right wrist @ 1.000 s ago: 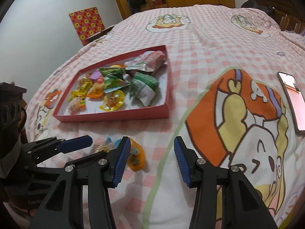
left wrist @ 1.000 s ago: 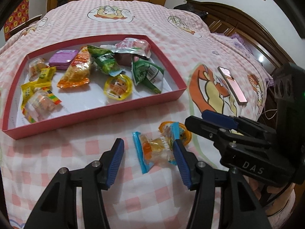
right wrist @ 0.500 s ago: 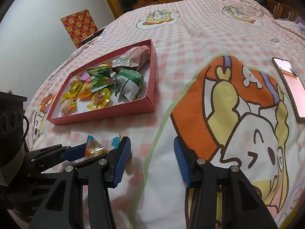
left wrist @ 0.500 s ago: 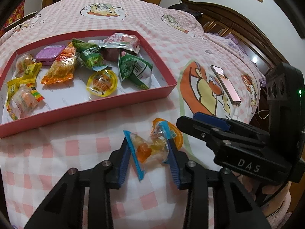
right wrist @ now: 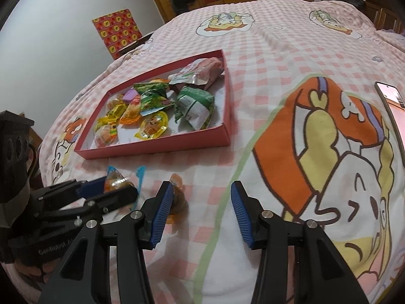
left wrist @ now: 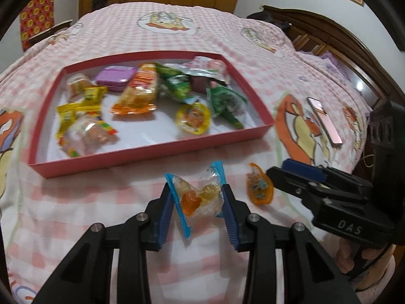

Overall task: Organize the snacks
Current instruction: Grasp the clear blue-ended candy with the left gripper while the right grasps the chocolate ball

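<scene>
My left gripper (left wrist: 198, 209) is shut on a clear candy bag with blue ends (left wrist: 200, 197) and holds it above the bedspread, in front of the red tray (left wrist: 162, 149). The bag also shows in the right wrist view (right wrist: 117, 181). The tray holds several snack packets, with a yellow jelly cup (left wrist: 193, 117) near its front. An orange jelly cup (left wrist: 260, 191) lies on the bed right of the bag. My right gripper (right wrist: 202, 210) is open and empty, its left finger (right wrist: 163, 211) just over that orange cup (right wrist: 177, 197).
A pink phone (left wrist: 325, 121) lies on the bed to the right and shows at the right edge of the right wrist view (right wrist: 393, 101). A dark wooden headboard (left wrist: 329, 33) stands at the back right. Wardrobes stand behind the bed.
My left gripper closed on the candy bag and lifted it off the bedspread. My right gripper shifted so the orange jelly cup sits under its left finger.
</scene>
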### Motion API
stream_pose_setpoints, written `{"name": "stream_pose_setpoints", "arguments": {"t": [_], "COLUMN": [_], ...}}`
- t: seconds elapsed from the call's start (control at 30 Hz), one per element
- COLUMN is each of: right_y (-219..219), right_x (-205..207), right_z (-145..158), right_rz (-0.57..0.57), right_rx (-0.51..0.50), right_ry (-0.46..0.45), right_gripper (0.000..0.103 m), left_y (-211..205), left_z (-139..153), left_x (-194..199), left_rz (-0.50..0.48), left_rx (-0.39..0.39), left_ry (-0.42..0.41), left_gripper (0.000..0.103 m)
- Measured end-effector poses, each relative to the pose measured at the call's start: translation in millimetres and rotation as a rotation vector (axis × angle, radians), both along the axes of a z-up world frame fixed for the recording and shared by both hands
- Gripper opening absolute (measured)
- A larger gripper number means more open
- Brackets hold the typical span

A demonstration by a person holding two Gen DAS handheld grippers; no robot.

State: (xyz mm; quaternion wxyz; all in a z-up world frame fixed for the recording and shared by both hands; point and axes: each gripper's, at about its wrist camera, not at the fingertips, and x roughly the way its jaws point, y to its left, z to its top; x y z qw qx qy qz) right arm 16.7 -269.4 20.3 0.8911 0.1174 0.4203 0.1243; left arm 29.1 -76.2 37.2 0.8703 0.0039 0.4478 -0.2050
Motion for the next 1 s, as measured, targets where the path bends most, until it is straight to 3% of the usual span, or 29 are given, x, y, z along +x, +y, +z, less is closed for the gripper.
{"name": "stream_pose_setpoints", "arguments": {"t": [0.7,0.87,1.0], "right_y": [50,62,64], "right_x": [3,2,1], "right_z": [-12,-15,-15], "right_rz": [0.099,0.114,0.111], "right_rx": [-0.055,-0.111,-0.127], "right_ry": [0.02,0.007,-0.004], "right_gripper": [0.049,0.049,0.038], "left_y": [38,46,52], "left_z": [6,8,11], "left_x": [0,1,1], "left_rz": [0.085,0.103,0.114], "left_rx": [-0.025,-0.034,-0.044], "left_ry": [-0.011,-0.011,-0.016], "left_gripper": [0.038,0.038,0.038]}}
